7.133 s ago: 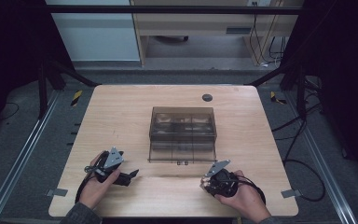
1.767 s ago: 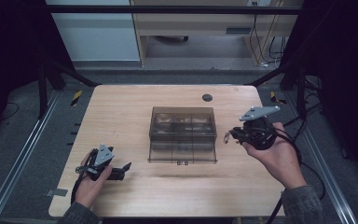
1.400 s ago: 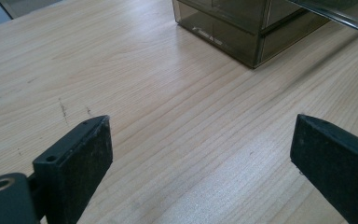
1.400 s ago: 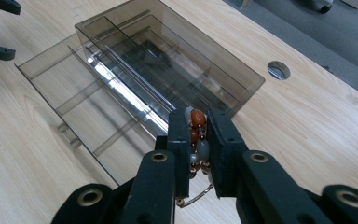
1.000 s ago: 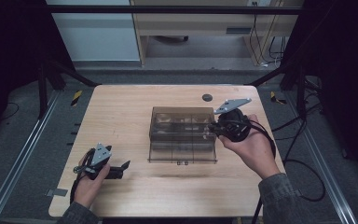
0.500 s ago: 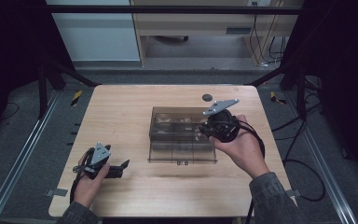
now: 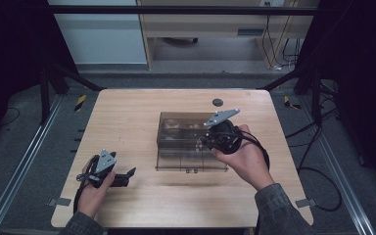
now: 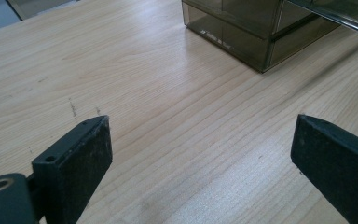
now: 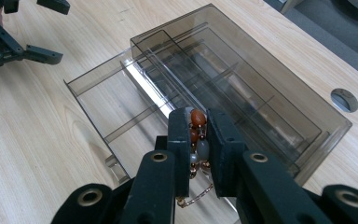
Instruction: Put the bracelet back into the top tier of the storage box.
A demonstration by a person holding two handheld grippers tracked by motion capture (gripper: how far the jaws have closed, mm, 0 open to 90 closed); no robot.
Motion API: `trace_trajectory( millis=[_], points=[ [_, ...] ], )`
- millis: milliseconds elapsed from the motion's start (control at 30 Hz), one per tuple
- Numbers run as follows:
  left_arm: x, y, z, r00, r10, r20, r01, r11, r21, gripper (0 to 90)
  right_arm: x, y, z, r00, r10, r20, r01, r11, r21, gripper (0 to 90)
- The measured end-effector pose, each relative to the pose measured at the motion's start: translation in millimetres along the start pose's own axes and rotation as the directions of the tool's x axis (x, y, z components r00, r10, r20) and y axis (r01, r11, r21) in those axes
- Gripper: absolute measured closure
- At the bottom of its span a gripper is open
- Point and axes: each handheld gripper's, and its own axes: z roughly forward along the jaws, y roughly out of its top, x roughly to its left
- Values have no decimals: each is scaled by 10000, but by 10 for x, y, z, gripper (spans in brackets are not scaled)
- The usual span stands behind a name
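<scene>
Between the clenched jaws of the right gripper (image 9: 197, 149) hangs a beaded bracelet (image 9: 196, 135), orange and pale beads on a gilt chain, held above the smoked clear organizer box (image 7: 192, 141) near the middle of the surface (image 7: 127, 117). Its lower drawer (image 9: 107, 107) is already pulled out toward the near edge, its divided compartments bare. By my reading, the pickup is done; lowering the bracelet into a compartment and shutting the drawer remain. Near the front left corner, the left gripper (image 7: 122, 177) rests with jaws released, holding nothing. No brand, label or writing is legible.
</scene>
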Motion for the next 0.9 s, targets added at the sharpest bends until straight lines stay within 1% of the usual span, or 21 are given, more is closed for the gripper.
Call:
trace_trajectory(
  millis=[200, 267, 600, 867, 900],
  points=[
    [2, 0, -1, 10000, -1, -22, 1, 10000, -11, 51, 43, -20, 66, 9998, 19, -176, -19, 10000, -18, 806],
    [4, 1, -8, 10000, -2, -17, 2, 10000, -27, 51, 47, -29, 84, 9998, -27, -182, 28, 10000, 73, 806],
    [10, 1, -10, 10000, -24, -32, 24, 10000, -26, 52, 64, -45, 139, 9994, 67, -349, -64, 9999, 99, 806],
    [7, 2, -10, 10000, -20, -6, 20, 10000, -29, 52, 96, -74, 196, 9988, -26, -493, 35, 9998, 175, 806],
    [8, 2, -10, 10000, -18, -1, 18, 10000, -25, 52, 100, -77, 205, 9987, 17, -518, -9, 9999, 157, 806]
  ],
)
